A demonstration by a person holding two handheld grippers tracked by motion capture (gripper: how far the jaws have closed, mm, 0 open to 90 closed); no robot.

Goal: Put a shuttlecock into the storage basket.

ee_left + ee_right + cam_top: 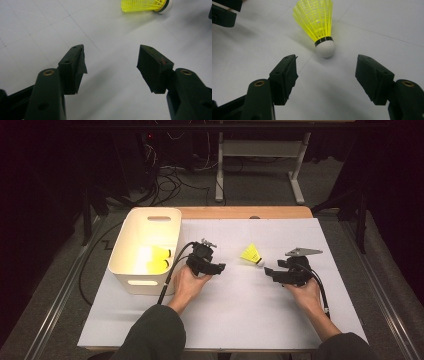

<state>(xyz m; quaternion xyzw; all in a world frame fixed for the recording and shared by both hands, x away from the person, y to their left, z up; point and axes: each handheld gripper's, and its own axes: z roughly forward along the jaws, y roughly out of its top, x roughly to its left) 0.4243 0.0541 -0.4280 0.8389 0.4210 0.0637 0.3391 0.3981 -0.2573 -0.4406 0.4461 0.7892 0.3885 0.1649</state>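
Sideways lies shuttlecock (319, 23) — cork facing right gripper (325, 75).

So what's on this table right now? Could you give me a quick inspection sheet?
Surface: white sheet over a wooden table.
Job's things: yellow shuttlecock lying loose between the claws; cream bin at left with yellow shuttlecocks inside.
Clutter: nothing seen.
Grippers: left claw open, empty; right claw open, aimed at the loose shuttlecock's white tip.
Cables: one trails from each claw.
Surroundings: dark room, floor wires, white table frame.
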